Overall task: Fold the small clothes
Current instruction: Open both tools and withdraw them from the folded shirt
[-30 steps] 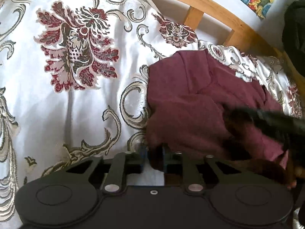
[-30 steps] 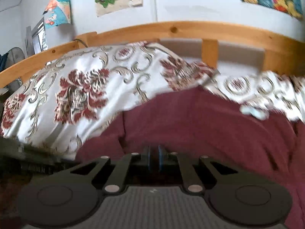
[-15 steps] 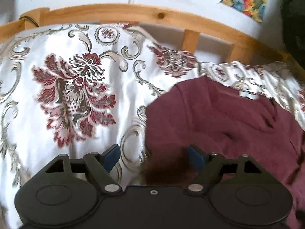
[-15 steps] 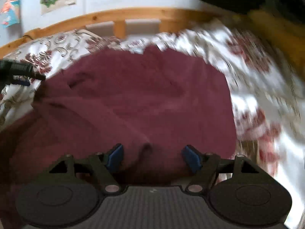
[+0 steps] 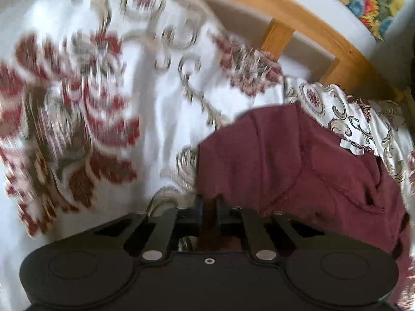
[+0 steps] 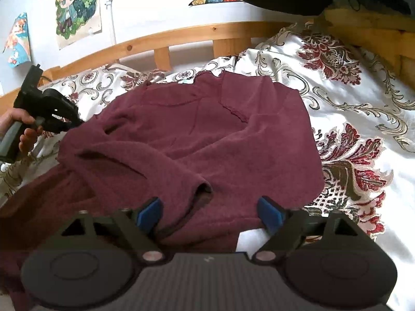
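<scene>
Maroon sweater (image 6: 197, 140) mid-frame on floral bedspread (image 6: 363, 108), soft, limp, likely light, best pinched at hems; left gripper (image 5: 208, 207) pinched shut on its left edge, right gripper (image 6: 210, 212) wide open, empty, over the cuff (image 6: 203, 190).

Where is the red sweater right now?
In the right wrist view the maroon sweater lies mid-frame on the flowery bedspread, below the wooden bed rail, with the left gripper at its left edge.

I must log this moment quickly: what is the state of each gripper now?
Left gripper: closed, pinching the edge of the maroon knit garment.
Right gripper: open, holding nothing, blue fingertips apart just over the garment's sleeve cuff.
</scene>
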Available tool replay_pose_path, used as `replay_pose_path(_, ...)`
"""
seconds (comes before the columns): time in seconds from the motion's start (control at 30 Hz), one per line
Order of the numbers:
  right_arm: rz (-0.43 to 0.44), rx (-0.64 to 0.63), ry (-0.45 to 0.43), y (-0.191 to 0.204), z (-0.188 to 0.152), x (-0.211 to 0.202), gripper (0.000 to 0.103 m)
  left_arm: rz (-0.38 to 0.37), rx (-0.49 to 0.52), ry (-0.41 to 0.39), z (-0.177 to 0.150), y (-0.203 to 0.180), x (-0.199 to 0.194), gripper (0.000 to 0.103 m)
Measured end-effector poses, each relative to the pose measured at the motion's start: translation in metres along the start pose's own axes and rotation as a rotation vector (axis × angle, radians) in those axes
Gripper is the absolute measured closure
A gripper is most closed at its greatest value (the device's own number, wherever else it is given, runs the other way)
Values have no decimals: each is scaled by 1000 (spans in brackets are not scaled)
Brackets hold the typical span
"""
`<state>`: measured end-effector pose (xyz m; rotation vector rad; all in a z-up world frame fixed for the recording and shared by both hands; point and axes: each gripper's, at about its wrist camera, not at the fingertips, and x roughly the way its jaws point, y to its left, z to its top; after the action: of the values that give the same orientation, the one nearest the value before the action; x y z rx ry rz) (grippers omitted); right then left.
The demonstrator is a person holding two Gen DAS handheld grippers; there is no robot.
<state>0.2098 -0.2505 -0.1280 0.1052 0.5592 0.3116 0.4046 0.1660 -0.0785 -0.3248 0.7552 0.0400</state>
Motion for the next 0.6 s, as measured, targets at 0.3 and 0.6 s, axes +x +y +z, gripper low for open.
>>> replay_pose_path(0.3, 20, 28, -8, -4, 2, 1, 15, 196, 209, -103, 0, -36, 6, 98)
replay_pose_path(0.6, 35, 36, -126, -3, 11, -16, 15, 164, 105, -179, -19, -31, -22, 40)
